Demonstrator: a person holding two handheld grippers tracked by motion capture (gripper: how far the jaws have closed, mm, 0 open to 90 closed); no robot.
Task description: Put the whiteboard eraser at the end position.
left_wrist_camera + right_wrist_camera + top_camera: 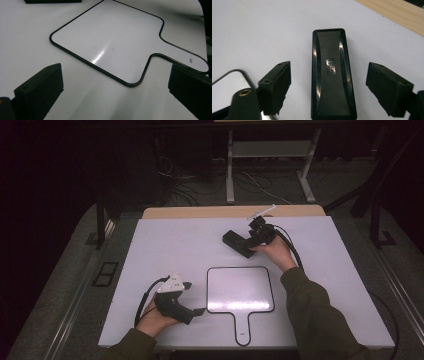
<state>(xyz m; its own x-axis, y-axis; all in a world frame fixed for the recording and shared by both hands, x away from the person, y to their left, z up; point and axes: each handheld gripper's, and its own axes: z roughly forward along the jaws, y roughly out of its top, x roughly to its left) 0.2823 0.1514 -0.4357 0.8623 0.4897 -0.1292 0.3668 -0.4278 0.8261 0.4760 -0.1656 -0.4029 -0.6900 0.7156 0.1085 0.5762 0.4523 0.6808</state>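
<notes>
Whiteboard work at the worktop (150,250), the step judged to be an approach to the eraser. The right gripper (328,87) has its fingers (275,87) spread, with the black eraser (332,75) lying flat on the worktop between them, untouched by either pad. The left gripper (115,97) also has its fingers (40,90) spread and empty; the handled whiteboard (110,42) lies just beyond their tips, its handle nearer the right-hand finger. Next move, as judged: lower the right fingers astride the eraser's long sides and close across its width. Count: one eraser, one whiteboard, two grippers.
</notes>
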